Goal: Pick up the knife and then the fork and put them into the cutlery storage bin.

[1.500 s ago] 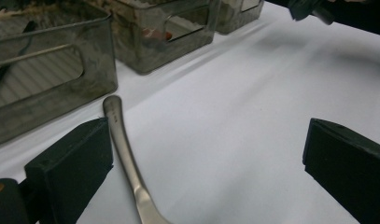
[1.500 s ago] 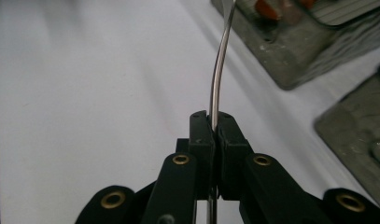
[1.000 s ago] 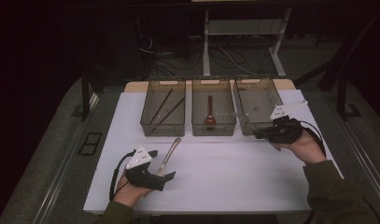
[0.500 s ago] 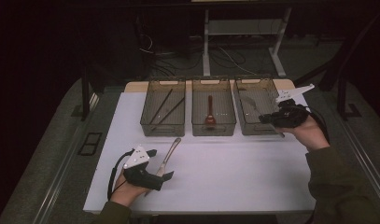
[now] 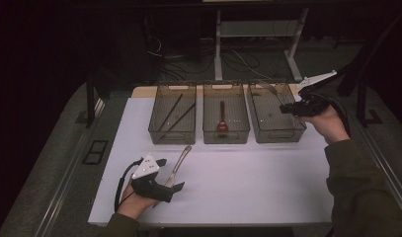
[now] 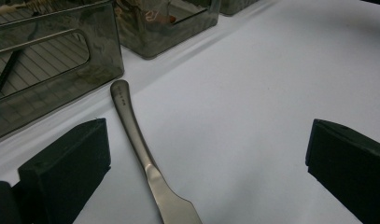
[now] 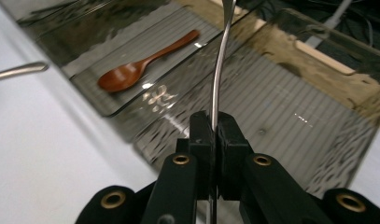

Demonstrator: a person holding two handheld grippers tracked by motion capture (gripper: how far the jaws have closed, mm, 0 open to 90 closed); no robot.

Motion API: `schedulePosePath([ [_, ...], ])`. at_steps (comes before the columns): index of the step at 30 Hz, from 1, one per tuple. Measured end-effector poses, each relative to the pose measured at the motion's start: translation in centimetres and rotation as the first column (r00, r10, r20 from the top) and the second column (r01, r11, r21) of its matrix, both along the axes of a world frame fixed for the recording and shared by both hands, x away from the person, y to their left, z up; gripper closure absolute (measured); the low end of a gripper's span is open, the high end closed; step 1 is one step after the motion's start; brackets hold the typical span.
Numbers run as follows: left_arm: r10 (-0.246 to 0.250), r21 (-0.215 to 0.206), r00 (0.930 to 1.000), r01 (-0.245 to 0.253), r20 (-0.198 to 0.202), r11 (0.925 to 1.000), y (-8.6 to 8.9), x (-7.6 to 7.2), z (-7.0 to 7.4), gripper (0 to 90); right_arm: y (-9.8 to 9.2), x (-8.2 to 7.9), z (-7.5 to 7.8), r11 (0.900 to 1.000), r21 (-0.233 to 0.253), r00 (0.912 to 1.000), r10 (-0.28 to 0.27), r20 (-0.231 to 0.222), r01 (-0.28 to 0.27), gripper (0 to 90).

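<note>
**Right gripper clamps a metal utensil over the right bin; left gripper sits wide open at the knife**

High view: we see our right gripper (image 5: 291,109) at about 2 o'clock on the table, held above the right bin (image 5: 276,132). A thin metal utensil (image 5: 268,90) sticks out of it toward 10 o'clock, over the bin's far half. Our left gripper (image 5: 173,186) rests on the white mat (image 5: 248,177) at about 7 o'clock, with a knife (image 5: 179,161) lying just beside it, handle pointing toward 1 o'clock. The middle bin (image 5: 226,136) holds a wooden spoon (image 5: 221,118); the left bin (image 5: 172,136) holds dark sticks (image 5: 175,116).

Left gripper view: our jaws stand far apart, one at 8 o'clock and one at 4 o'clock, gripping nothing. The knife (image 6: 145,158) lies flat on the mat between them, close beside the 8 o'clock jaw; we cannot tell whether it touches. Its handle end points toward 11 o'clock, near the left bin's wall (image 6: 52,70).

Right gripper view: our jaws are pressed tight together on the utensil's (image 7: 219,70) stem, which rises toward 12 o'clock and curves slightly. Below it lies the ribbed floor of the right bin (image 7: 290,112). The wooden spoon (image 7: 141,65) lies in the neighbouring bin at 10 o'clock.
</note>
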State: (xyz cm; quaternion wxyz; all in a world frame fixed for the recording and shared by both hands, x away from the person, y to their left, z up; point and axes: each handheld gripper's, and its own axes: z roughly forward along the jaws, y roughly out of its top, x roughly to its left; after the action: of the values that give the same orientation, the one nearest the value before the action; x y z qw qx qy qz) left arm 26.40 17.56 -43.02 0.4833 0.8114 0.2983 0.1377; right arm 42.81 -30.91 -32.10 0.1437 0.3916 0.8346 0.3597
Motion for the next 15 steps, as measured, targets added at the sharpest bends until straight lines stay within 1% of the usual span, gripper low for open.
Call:
schedulePosePath([
  [2, 0.0, 0.002, 1.0, 0.0, -0.001, 1.0, 0.0, 0.0, 0.0, 0.0, -0.2, 0.7, -0.1, 1.0, -0.005, 0.9997, -0.025, -0.004, 0.025, 85.4],
  [5, -0.001, 0.004, 1.0, 0.001, -0.001, 1.0, -0.1, 0.0, 0.0, 0.0, -0.3, 1.6, -0.3, 0.999, -0.004, 0.9989, -0.047, -0.01, 0.047, 85.5],
  [7, -0.001, 0.002, 1.0, 0.001, 0.001, 1.0, 0.0, -0.1, 0.1, 0.0, -0.3, 2.1, -0.6, 0.998, -0.016, 0.9979, -0.062, -0.018, 0.062, 85.4],
  [13, -0.003, 0.0, 1.0, 0.003, 0.002, 1.0, 0.0, 0.0, 0.0, 0.0, -0.7, 3.0, -2.1, 0.994, -0.057, 0.9946, -0.1, -0.03, 0.098, 85.4],
  [15, -0.004, 0.0, 1.0, 0.004, 0.003, 1.0, 0.0, 0.0, 0.1, 0.0, -0.8, 3.1, -2.7, 0.993, -0.053, 0.9937, -0.105, -0.038, 0.103, 85.4],
])
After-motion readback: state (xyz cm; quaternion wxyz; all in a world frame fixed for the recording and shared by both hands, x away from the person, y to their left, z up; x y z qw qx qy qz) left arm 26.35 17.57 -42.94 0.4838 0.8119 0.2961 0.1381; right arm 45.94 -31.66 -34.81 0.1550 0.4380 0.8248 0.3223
